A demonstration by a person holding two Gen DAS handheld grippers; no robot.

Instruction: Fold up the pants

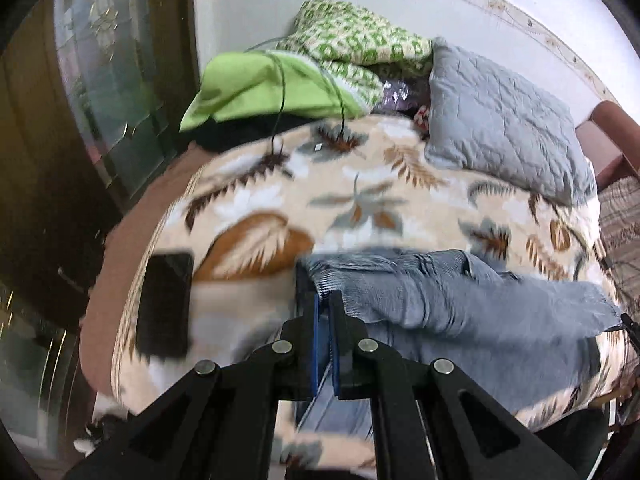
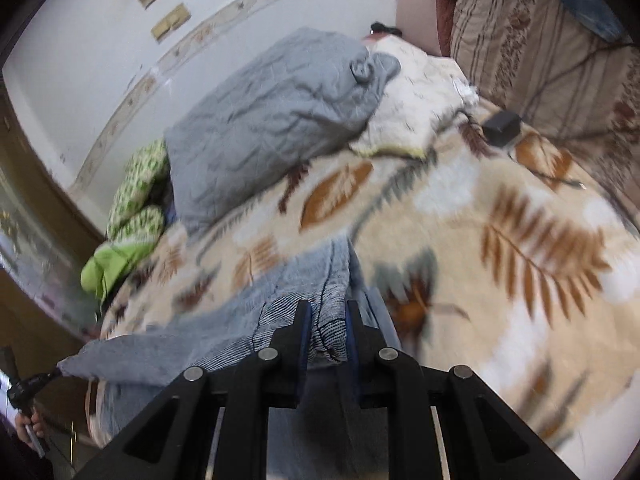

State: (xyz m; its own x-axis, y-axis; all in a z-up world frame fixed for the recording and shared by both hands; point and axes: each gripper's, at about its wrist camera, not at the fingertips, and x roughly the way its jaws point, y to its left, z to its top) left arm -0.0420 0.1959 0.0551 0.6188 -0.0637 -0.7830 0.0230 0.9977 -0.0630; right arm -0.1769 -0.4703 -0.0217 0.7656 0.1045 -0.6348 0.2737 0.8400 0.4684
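Pants (image 1: pixel 460 300): one blue pair; left gripper (image 1: pixel 323 300) and right gripper (image 2: pixel 328 312) each clamped on fabric; one phone (image 1: pixel 164 304) at nine o'clock.

Motion blur smears the leaf-print blanket (image 2: pixel 520 248) and the pants (image 1: pixel 460 296). The pants' lower part slips behind the gripper frames, and a phone-like dark slab (image 1: pixel 164 304) near the bed's left edge stays unclear.

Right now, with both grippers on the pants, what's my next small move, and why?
Probably carry both grippers forward together over the blanket. The left gripper and right gripper each pinch an edge of the pants, with fabric still trailing behind.
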